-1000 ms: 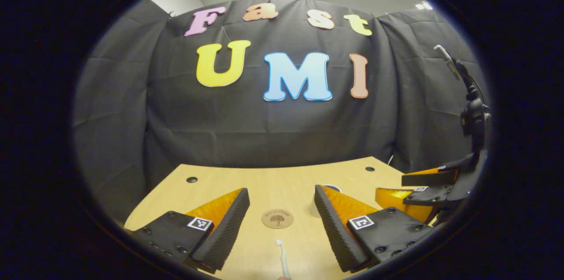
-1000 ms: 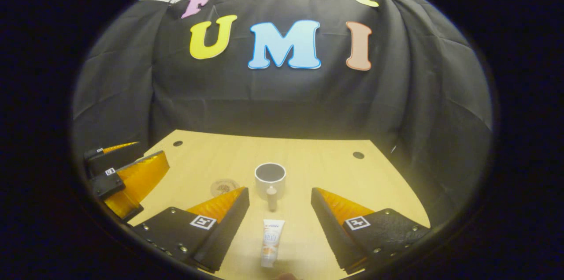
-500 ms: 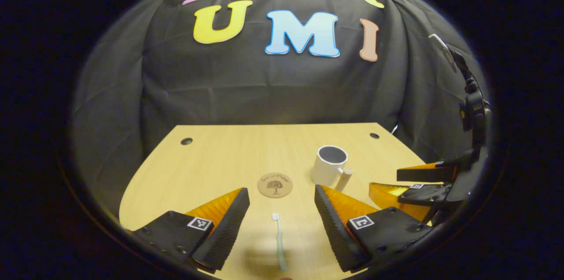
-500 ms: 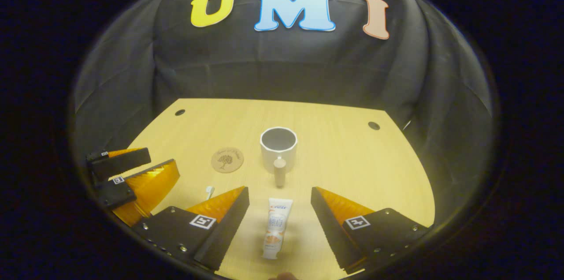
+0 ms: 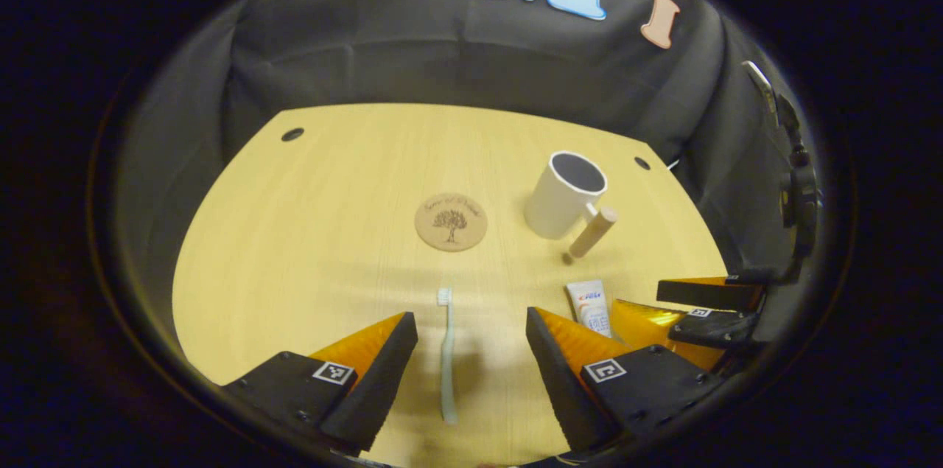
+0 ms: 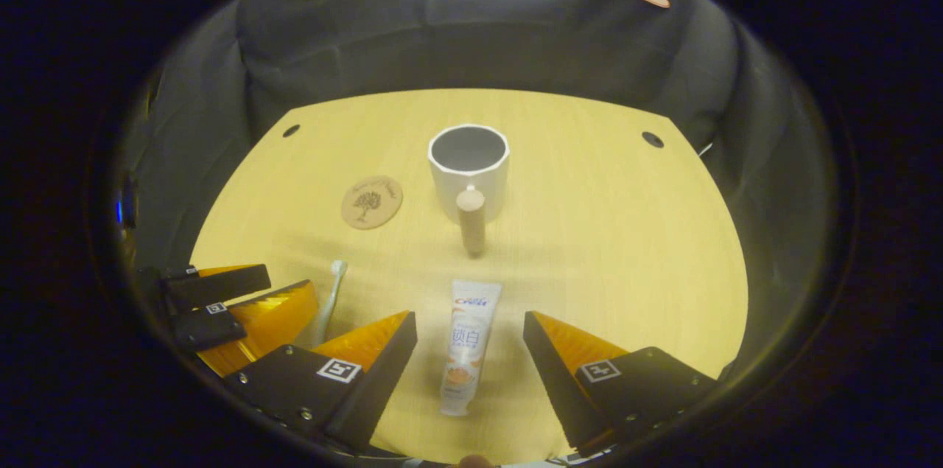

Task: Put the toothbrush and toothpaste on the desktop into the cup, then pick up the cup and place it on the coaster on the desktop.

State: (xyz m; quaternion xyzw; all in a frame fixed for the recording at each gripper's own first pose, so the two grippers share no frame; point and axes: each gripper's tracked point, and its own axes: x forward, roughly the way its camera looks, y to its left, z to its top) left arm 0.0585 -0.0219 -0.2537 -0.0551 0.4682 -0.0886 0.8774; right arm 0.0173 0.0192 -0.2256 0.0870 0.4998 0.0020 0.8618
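A pale toothbrush [image 5: 446,350] lies flat on the wooden desktop [image 5: 309,232], head pointing away, between the fingers of my open left gripper [image 5: 471,335], which hovers above it. A white toothpaste tube [image 6: 466,343] lies between the fingers of my open right gripper [image 6: 470,332], also above the desk. Beyond them stands a white cup [image 6: 469,172] with a wooden handle [image 6: 471,229]; the cup [image 5: 563,191] is upright and looks empty. A round wooden coaster [image 5: 451,221] lies left of the cup. In the right gripper view the coaster [image 6: 372,201] and toothbrush [image 6: 328,300] sit left of the tube.
The other gripper [image 5: 711,302] shows at the right in the left gripper view, beside the toothpaste [image 5: 591,304]; in the right gripper view the left gripper [image 6: 236,306] shows at lower left. Black cloth walls close the desk's far side. Small round holes [image 6: 652,138] mark the desk's far corners.
Both views have tilted downward toward the desk. The toothbrush and toothpaste now lie fully between their grippers' fingers; cup and coaster appear higher in view. Both grippers remain open.
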